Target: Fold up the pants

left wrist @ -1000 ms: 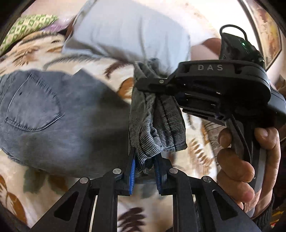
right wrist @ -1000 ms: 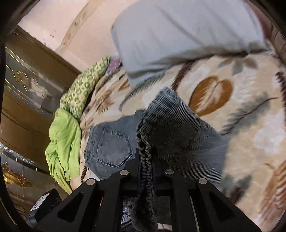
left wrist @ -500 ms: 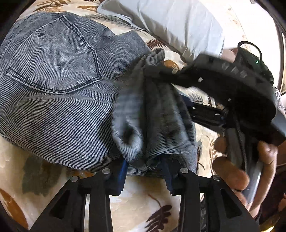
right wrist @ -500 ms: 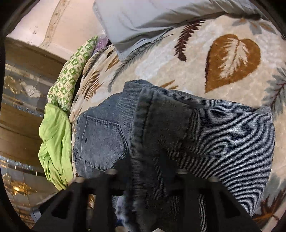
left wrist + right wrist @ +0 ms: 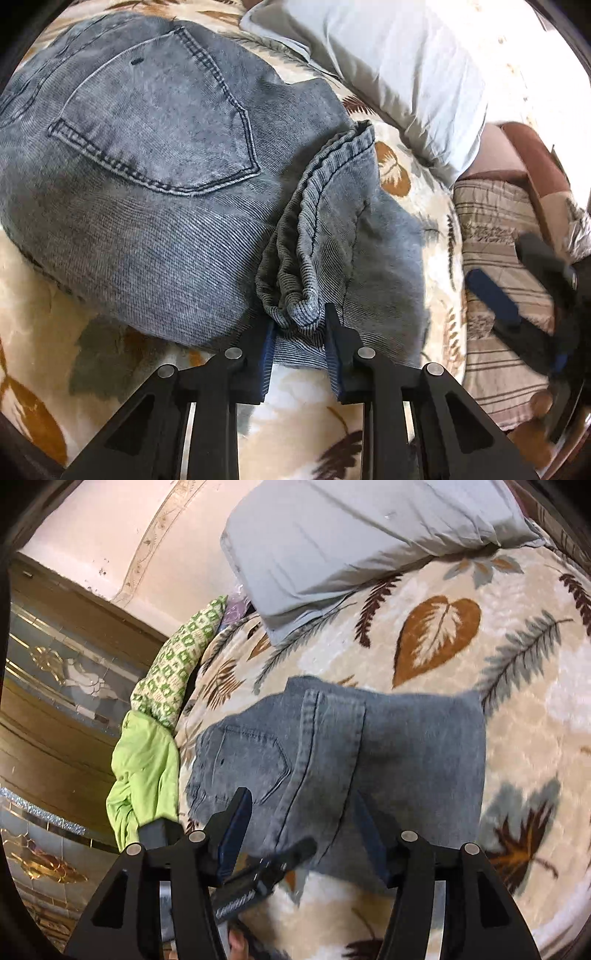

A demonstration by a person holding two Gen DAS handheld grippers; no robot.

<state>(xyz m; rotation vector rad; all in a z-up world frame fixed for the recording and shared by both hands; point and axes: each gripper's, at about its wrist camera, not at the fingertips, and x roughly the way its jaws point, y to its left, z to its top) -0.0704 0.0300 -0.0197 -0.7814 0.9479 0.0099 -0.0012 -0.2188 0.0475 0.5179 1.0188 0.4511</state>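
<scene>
Grey-blue denim pants point(image 5: 155, 192) lie folded on a leaf-patterned blanket, back pocket point(image 5: 159, 122) up, with the leg hems point(image 5: 332, 177) laid over the seat. My left gripper point(image 5: 299, 347) is partly open, its jaws on either side of the bunched hem edge and loose around it. In the right wrist view the pants point(image 5: 388, 746) lie flat in front of my right gripper point(image 5: 303, 834), which is wide open and empty, pulled back from the fabric. The right gripper point(image 5: 517, 291) also shows blurred at the right edge of the left wrist view.
A pale grey pillow point(image 5: 351, 535) lies at the head of the bed. A bright green cloth point(image 5: 147, 764) and a green-patterned cloth point(image 5: 177, 661) lie at the bed's left edge by a wooden cabinet point(image 5: 55, 686). A striped sheet point(image 5: 495, 295) lies right of the blanket point(image 5: 498, 646).
Both grippers carried the leg hems down onto the seat of the pants. The right gripper opened, let go and drew back. The left gripper's jaws have widened around the hem.
</scene>
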